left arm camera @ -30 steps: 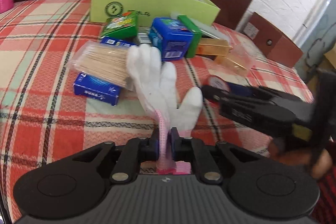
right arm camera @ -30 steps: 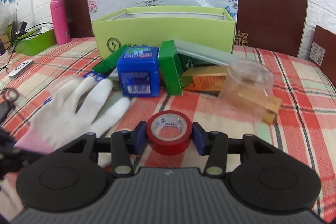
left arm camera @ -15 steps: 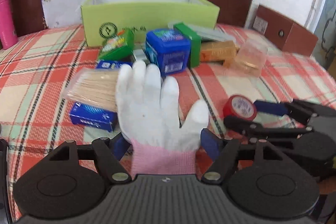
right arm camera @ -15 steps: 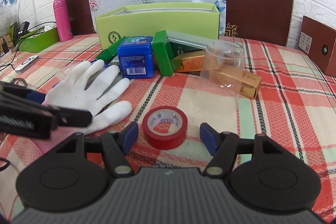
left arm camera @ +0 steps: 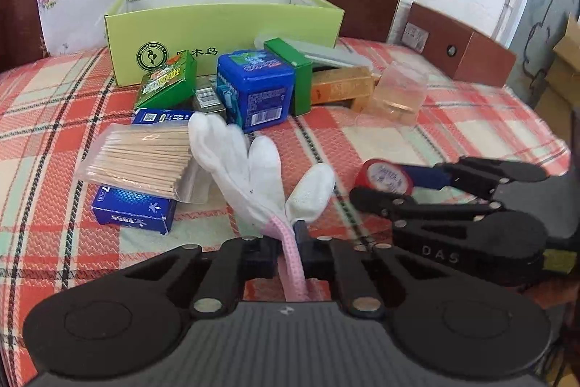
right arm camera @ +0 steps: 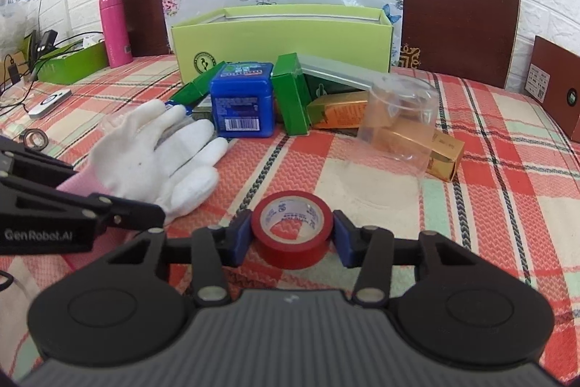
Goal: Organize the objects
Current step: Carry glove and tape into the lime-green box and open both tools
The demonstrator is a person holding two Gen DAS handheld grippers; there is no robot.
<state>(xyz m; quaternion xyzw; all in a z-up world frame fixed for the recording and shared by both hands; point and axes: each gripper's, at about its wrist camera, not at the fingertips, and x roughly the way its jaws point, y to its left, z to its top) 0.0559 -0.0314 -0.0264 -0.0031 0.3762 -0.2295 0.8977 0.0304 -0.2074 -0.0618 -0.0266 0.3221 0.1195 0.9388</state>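
A white glove [left arm camera: 250,169] with a pink cuff lies on the checked tablecloth, its fingers pointing toward the pile of boxes. My left gripper [left arm camera: 290,242] is shut on the pink cuff, which is bunched into a narrow strip between the pads. A red tape roll [right arm camera: 291,227] stands flat on the cloth just right of the glove. My right gripper [right arm camera: 291,236] has its jaws closing, and both blue pads press on the sides of the roll. The open green box [right arm camera: 282,42] stands behind the pile.
Between the grippers and the green box lie a blue tub [left arm camera: 253,89], small green boxes, a toothpick pack [left arm camera: 141,158] on a blue carton [left arm camera: 132,209], a clear cup [right arm camera: 398,111] and gold boxes [right arm camera: 431,147]. A pink bottle [right arm camera: 114,28] stands far left, a brown box [left arm camera: 464,49] far right.
Both grippers opened half a second ago and have shut again: the left on the glove's cuff, now bunched tight, the right on the red tape roll. Neither object has shifted much.
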